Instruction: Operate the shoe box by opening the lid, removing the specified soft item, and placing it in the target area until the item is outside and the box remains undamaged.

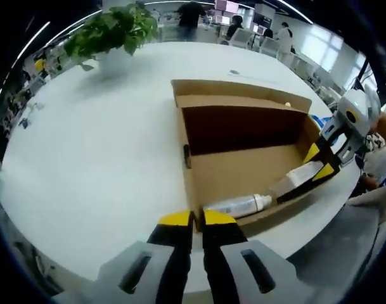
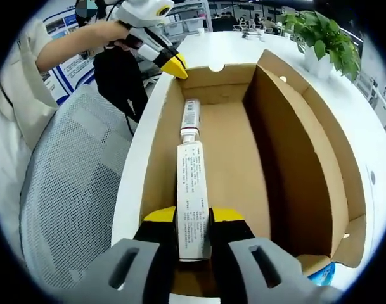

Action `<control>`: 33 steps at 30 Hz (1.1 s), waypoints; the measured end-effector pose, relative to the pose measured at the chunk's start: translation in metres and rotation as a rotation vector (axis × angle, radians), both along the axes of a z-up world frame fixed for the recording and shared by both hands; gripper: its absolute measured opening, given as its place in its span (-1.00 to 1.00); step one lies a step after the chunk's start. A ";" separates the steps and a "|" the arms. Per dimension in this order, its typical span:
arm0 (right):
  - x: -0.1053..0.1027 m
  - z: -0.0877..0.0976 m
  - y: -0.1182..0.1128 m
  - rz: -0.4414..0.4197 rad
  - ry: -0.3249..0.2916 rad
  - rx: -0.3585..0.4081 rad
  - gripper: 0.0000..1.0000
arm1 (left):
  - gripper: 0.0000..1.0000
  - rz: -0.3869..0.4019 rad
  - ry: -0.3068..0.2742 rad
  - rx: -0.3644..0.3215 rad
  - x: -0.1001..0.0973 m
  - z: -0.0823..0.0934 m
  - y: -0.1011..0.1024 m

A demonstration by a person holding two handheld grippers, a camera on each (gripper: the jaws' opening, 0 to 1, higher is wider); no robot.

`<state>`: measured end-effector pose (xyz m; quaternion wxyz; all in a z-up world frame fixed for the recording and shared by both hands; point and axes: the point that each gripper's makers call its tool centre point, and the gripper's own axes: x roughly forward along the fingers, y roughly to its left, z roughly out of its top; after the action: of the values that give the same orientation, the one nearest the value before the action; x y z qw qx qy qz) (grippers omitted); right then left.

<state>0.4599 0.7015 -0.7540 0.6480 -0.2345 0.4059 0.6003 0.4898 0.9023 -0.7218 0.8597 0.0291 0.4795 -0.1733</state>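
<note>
No text is legible. The tube [image 2: 193,201] carries fine dark print on its white face, too small to read. The bottle [image 2: 191,118] bears a label with a red band, also unreadable.

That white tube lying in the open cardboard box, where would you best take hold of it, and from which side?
By the flat crimped tail of the white tube, coming over the box's near wall. That end is thin and points toward the right gripper, whose jaws already close on it; the round cap end lies deeper in.
</note>
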 end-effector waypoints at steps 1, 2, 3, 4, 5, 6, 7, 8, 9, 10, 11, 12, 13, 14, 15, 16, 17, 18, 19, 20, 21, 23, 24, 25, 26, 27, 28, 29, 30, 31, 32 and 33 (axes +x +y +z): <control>0.000 0.000 0.000 -0.006 -0.001 -0.002 -0.68 | -0.97 0.004 0.001 0.000 0.000 0.000 0.000; 0.001 0.000 0.000 -0.012 0.000 -0.004 -0.68 | -0.98 0.006 0.001 0.000 0.000 0.000 0.000; 0.001 0.001 -0.001 -0.018 -0.001 -0.006 -0.69 | -0.98 0.012 0.003 -0.001 0.000 0.000 0.000; 0.002 0.001 -0.001 -0.021 -0.002 -0.008 -0.69 | -0.98 0.015 0.004 -0.002 0.000 0.000 0.000; 0.002 0.002 -0.001 -0.024 -0.003 -0.010 -0.69 | -0.98 0.017 0.004 -0.001 0.000 0.000 0.000; 0.002 0.003 -0.002 -0.025 -0.005 -0.011 -0.69 | -0.98 0.018 0.004 0.000 0.000 0.000 0.000; 0.002 0.005 -0.002 -0.026 -0.010 -0.012 -0.69 | -0.98 0.020 0.004 0.001 0.000 0.000 0.001; 0.003 0.007 -0.002 -0.029 -0.016 -0.010 -0.69 | -0.98 0.021 0.004 0.001 0.000 0.000 0.001; 0.004 0.009 -0.003 -0.034 -0.024 -0.007 -0.69 | -0.98 0.022 0.004 0.002 0.000 0.000 0.001; 0.005 0.011 -0.003 -0.039 -0.030 -0.004 -0.70 | -0.98 0.022 0.004 0.002 0.000 0.000 0.001; 0.006 0.013 -0.003 -0.045 -0.033 0.001 -0.70 | -0.98 0.024 0.004 0.003 0.000 0.000 0.001; 0.008 0.016 -0.003 -0.051 -0.039 0.007 -0.70 | -0.98 0.024 0.005 0.003 0.000 0.000 0.001; 0.008 0.017 -0.003 -0.053 -0.043 0.010 -0.70 | -0.98 0.025 0.005 0.004 0.000 0.000 0.001; 0.009 0.019 -0.003 -0.054 -0.047 0.011 -0.70 | -0.98 0.024 0.005 0.006 0.000 0.000 0.001; 0.009 0.021 -0.003 -0.054 -0.051 0.012 -0.70 | -0.98 0.023 0.005 0.008 0.000 0.000 0.001; 0.010 0.023 -0.004 -0.054 -0.056 0.013 -0.70 | -0.98 0.025 0.004 0.009 0.000 0.000 0.001; 0.011 0.024 -0.004 -0.054 -0.059 0.015 -0.70 | -0.98 0.026 0.004 0.010 0.000 0.000 0.001; 0.011 0.027 -0.005 -0.055 -0.062 0.018 -0.70 | -0.98 0.028 0.005 0.011 -0.001 0.000 0.001; 0.012 0.029 -0.005 -0.057 -0.065 0.020 -0.70 | -0.98 0.029 0.005 0.012 -0.001 0.000 0.001; 0.013 0.032 -0.006 -0.057 -0.069 0.021 -0.70 | -0.98 0.030 0.005 0.015 -0.001 0.000 0.000; 0.013 0.033 -0.007 -0.056 -0.073 0.022 -0.70 | -0.98 0.030 0.006 0.017 -0.001 0.001 0.000; 0.014 0.038 -0.009 -0.057 -0.080 0.025 -0.70 | -0.98 0.028 0.004 0.024 -0.001 0.001 0.000; 0.014 0.041 -0.009 -0.059 -0.085 0.028 -0.70 | -0.98 0.026 0.003 0.028 -0.001 0.001 0.000; 0.015 0.044 -0.009 -0.060 -0.088 0.031 -0.70 | -0.98 0.026 0.003 0.029 -0.001 0.001 0.000; 0.015 0.046 -0.010 -0.061 -0.090 0.033 -0.70 | -0.98 0.026 0.002 0.030 -0.001 0.001 0.000; 0.015 0.050 -0.010 -0.061 -0.094 0.036 -0.70 | -0.98 0.026 0.002 0.030 -0.001 0.001 0.000; 0.015 0.051 -0.010 -0.059 -0.098 0.035 -0.70 | -0.98 0.027 0.002 0.030 -0.001 0.001 0.000; 0.015 0.054 -0.011 -0.055 -0.106 0.032 -0.70 | -0.98 0.027 0.002 0.029 -0.001 0.001 0.000; 0.015 0.056 -0.011 -0.051 -0.113 0.031 -0.70 | -0.98 0.028 0.002 0.029 -0.001 0.001 0.000; 0.015 0.058 -0.011 -0.048 -0.116 0.032 -0.70 | -0.98 0.029 0.002 0.028 -0.001 0.001 0.000; 0.015 0.059 -0.011 -0.047 -0.118 0.032 -0.70 | -0.98 0.028 0.002 0.029 -0.001 0.001 0.000; 0.015 0.062 -0.012 -0.045 -0.124 0.036 -0.70 | -0.98 0.027 0.001 0.032 -0.001 0.001 0.000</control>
<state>0.4748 0.6897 -0.6916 0.6894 -0.2506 0.3593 0.5769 0.4884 0.9023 -0.7210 0.8611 0.0363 0.4832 -0.1542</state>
